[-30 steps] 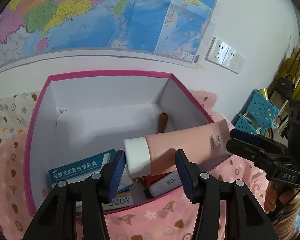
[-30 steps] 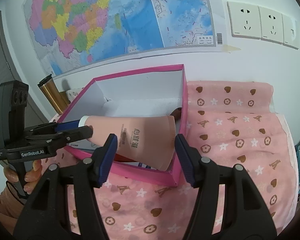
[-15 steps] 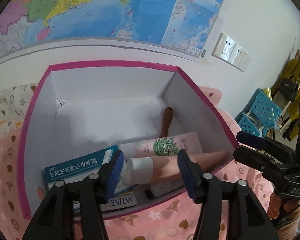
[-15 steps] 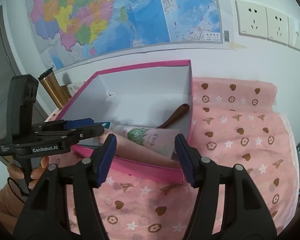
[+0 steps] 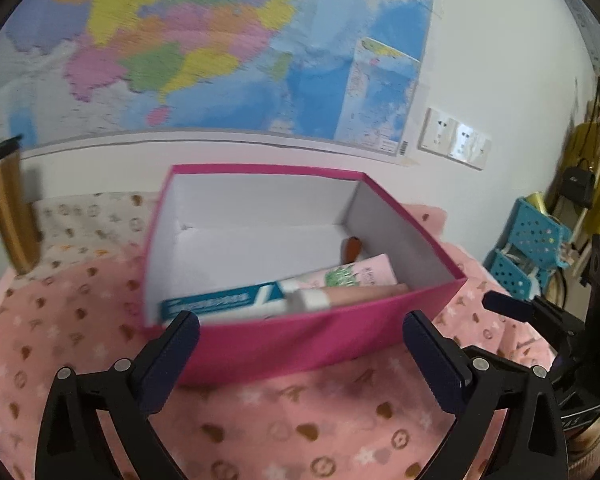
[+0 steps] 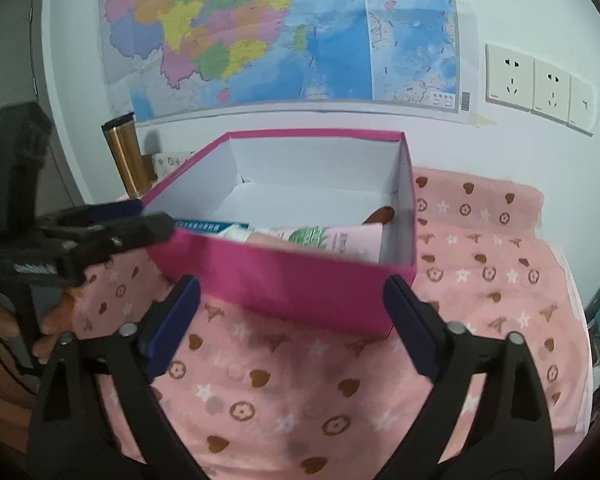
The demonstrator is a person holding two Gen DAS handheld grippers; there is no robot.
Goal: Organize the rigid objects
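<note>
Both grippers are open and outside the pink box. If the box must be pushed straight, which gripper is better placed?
Probably the left gripper: the pink box fills its opening, while the right gripper faces a corner.

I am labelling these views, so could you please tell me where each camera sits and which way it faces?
Left wrist: on the left gripper, open, facing the pink box and wall map; the right gripper shows at right.
Right wrist: on the right gripper, open, facing the box; the left gripper shows at left.
Shared: box, map, gold tumbler.
</note>
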